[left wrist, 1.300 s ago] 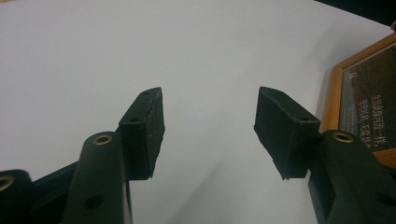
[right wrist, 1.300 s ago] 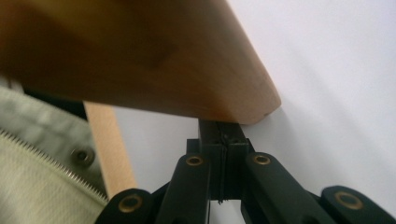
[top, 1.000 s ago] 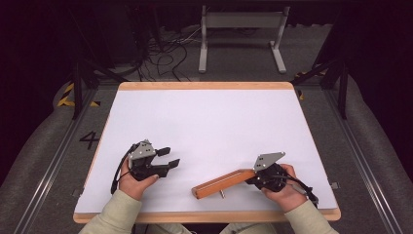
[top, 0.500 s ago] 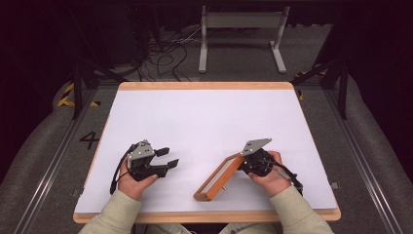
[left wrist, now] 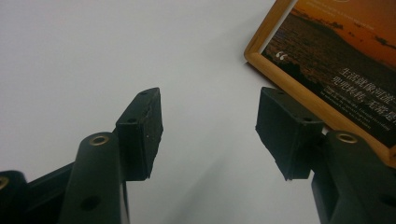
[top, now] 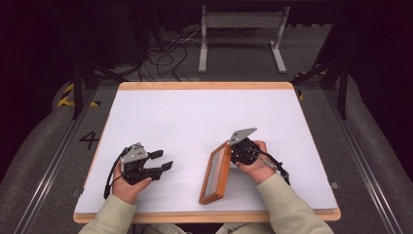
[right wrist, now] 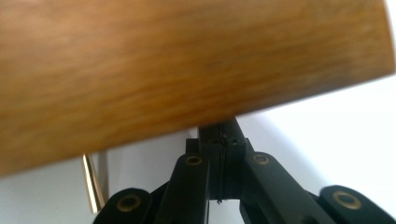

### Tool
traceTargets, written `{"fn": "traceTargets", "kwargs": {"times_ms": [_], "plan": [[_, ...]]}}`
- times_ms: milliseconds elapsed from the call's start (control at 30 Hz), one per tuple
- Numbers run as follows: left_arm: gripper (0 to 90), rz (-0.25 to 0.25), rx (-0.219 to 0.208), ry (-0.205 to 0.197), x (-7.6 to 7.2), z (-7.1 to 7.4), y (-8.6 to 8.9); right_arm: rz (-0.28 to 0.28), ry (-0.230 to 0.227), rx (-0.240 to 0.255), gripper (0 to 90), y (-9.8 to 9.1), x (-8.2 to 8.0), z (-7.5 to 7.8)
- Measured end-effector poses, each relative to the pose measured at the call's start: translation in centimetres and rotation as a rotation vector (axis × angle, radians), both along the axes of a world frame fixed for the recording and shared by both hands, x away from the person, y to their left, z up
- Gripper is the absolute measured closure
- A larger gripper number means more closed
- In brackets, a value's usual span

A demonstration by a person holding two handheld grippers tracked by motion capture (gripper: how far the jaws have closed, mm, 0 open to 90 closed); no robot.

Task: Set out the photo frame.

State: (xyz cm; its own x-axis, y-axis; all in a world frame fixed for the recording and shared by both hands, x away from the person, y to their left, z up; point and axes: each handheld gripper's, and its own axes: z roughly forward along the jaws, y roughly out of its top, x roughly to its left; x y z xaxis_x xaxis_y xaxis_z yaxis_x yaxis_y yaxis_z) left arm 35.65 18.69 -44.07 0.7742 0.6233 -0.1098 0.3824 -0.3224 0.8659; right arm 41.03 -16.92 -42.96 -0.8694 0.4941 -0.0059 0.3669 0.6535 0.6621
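1. A wooden picture frame [top: 216, 171] stands tilted on its long edge on the white worktop [top: 195, 117], near the front edge and right of the middle.
2. The right gripper [top: 242, 150] sits against the frame's far end, behind its back.
3. In the right gripper view its fingers [right wrist: 223, 163] are pressed together with nothing clearly between them, their tips right at the blurred wooden back; whether they pinch part of it I cannot tell.
4. A thin brass rod [right wrist: 92, 184] shows below the wood.
5. The left gripper [top: 158, 162] rests on the worktop at the left, pointing toward the frame, apart from it.
6. Its fingers [left wrist: 142, 130] are spread with only bare worktop between them.
7. The frame's picture side, a sunset print with white writing, faces the left gripper.
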Motion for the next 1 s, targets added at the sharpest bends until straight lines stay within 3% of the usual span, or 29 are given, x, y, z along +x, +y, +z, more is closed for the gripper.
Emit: {"fn": "traceTargets", "kwargs": {"times_ms": [500,667,833,1000], "plan": [[41.2,-0.005,0.000,0.003,0.2,-0.1,-0.2,0.044,-0.030,0.079,90.0,1.4,0.7,-0.2],[41.2,-0.006,-0.002,0.003,0.5,0.0,-0.1,-0.006,-0.036,0.086,82.8,0.2,0.3,0.8],[40.1,0.016,0.000,-0.001,0.9,0.1,0.1,-0.097,-0.103,-0.035,78.4,-1.5,-0.6,2.0],[39.9,0.034,0.008,0.003,1.2,0.0,0.6,-0.138,-0.079,0.020,79.5,-3.0,-1.4,4.2]]}}
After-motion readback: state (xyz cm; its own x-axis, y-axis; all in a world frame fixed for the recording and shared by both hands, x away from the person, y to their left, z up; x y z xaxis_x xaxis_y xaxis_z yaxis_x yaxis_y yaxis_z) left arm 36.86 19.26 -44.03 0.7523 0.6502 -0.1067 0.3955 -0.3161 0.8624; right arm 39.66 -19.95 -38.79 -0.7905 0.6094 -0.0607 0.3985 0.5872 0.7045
